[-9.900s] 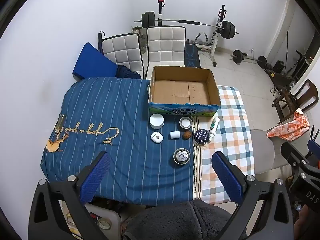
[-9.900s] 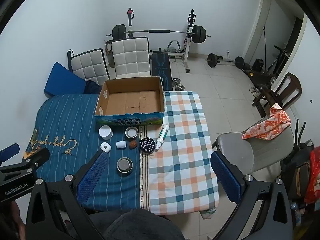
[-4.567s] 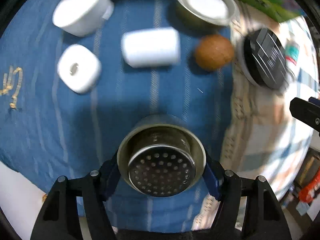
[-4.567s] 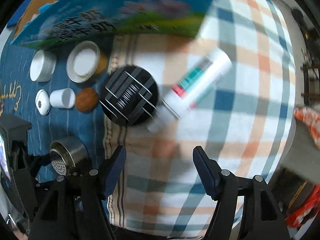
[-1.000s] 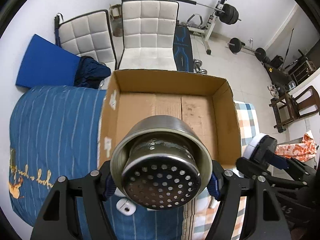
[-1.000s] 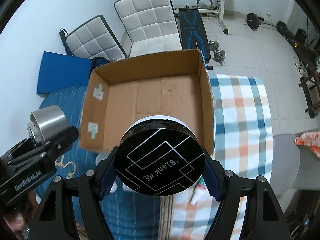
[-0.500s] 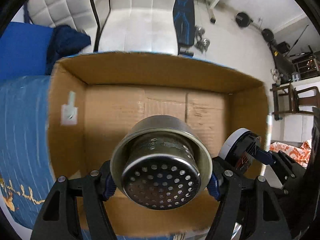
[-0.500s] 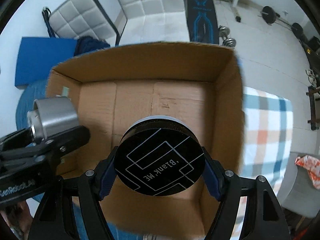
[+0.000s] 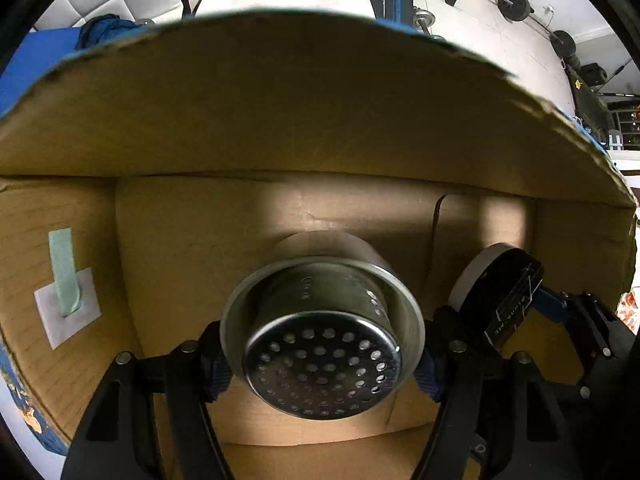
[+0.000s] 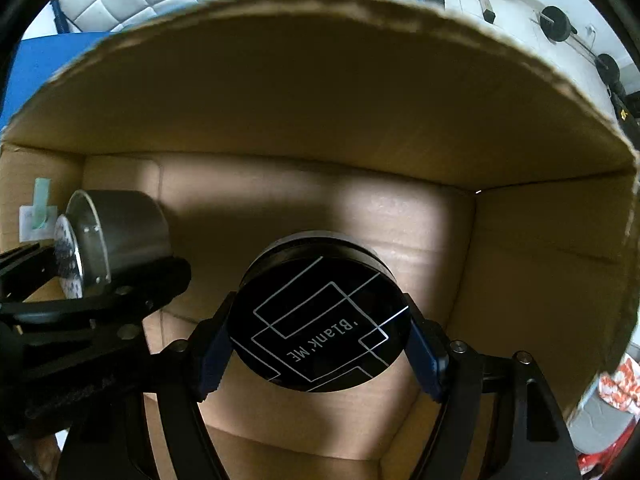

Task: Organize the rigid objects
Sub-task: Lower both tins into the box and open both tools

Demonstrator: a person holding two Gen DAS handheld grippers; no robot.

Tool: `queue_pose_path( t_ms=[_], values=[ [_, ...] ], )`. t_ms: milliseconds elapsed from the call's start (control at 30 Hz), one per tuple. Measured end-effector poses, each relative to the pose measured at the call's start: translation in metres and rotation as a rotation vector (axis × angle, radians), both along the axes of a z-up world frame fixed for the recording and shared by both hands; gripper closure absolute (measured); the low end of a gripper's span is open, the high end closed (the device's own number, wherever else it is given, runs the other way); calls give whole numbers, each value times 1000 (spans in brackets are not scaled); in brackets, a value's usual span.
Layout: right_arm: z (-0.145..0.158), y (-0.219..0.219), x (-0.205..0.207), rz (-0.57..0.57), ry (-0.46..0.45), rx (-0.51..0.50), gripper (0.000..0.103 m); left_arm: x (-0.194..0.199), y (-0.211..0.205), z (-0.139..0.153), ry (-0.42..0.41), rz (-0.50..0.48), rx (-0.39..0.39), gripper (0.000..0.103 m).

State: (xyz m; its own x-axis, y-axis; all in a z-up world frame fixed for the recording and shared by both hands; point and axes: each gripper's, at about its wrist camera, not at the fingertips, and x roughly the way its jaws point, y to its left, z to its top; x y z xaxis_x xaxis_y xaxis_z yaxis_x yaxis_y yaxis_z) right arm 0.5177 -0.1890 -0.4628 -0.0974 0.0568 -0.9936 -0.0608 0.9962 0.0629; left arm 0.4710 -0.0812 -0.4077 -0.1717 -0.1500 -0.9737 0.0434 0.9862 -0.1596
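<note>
My left gripper (image 9: 322,364) is shut on a steel strainer cup (image 9: 322,344) with a perforated base, held low inside the open cardboard box (image 9: 280,112). My right gripper (image 10: 318,344) is shut on a round black compact (image 10: 320,320) printed "Blank ME", also inside the box (image 10: 320,92), to the right of the strainer cup. The strainer cup shows at the left of the right wrist view (image 10: 116,236). The compact shows at the right of the left wrist view (image 9: 500,300). The two held objects are side by side and apart.
The box walls surround both grippers closely; a tape patch (image 9: 66,304) is on the left wall. Beyond the far wall are white padded chairs (image 10: 116,0), a blue mat (image 9: 24,64) and gym weights (image 10: 556,24) on a tiled floor.
Both grippers have moved forward and down into the box with their objects still held. The box walls now fill both views and the far wall is much closer.
</note>
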Motion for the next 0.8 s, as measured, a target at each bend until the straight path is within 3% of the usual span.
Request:
queue_pose_path(
  t_ms=[400, 567, 667, 800],
  values=[
    [-3, -5, -3, -13, 37, 21, 21, -5, -9, 18, 11, 18, -19, 28],
    [15, -3, -18, -18, 16, 22, 12, -24, -7, 46, -52, 18, 3, 21],
    [28, 0, -32, -20, -2, 13, 0, -32, 4, 65, -95, 29, 12, 13],
    [46, 2, -62, -48, -47, -11, 0, -40, 26, 81, -139, 60, 20, 8]
  ],
)
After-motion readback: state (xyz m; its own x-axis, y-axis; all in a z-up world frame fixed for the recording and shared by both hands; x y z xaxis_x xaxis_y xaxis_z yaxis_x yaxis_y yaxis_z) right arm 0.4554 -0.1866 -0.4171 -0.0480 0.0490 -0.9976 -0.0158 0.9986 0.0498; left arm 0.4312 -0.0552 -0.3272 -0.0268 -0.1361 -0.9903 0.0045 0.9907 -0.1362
